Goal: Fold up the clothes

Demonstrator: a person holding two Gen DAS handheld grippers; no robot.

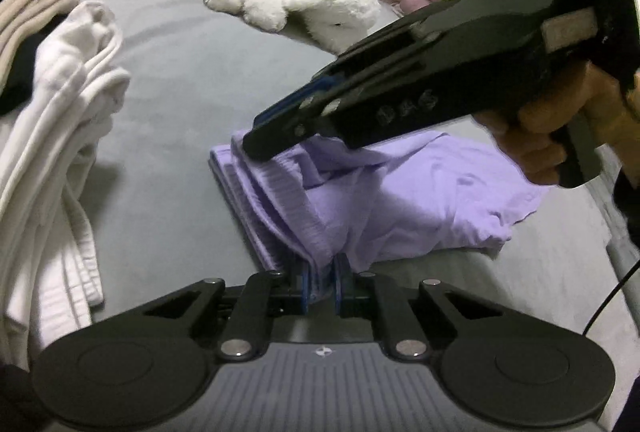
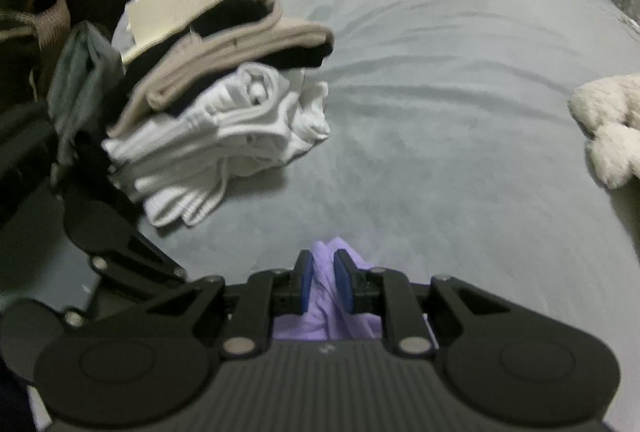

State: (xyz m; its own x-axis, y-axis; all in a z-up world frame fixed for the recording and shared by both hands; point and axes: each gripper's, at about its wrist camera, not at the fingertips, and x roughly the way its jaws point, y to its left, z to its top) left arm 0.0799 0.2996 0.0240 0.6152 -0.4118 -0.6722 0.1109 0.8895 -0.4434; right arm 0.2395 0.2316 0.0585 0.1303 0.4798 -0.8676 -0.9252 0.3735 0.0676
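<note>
We hold the left gripper [image 1: 322,286] clamped on the lilac garment [image 1: 400,200] at 6 o'clock. At 2 o'clock, the right gripper [image 1: 256,144] touches its folded edge. White clothes [image 1: 60,136] lie at 9 o'clock.

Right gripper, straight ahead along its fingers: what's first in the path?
Beyond the lilac garment it clamps, the right gripper faces only bare grey bedspread. The folded white-and-beige clothes stack sits left of that line. Depth is unclear.

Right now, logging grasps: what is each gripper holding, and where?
Both hold the purple garment: left gripper pinches its near ribbed edge, right gripper a bunched fold.
</note>
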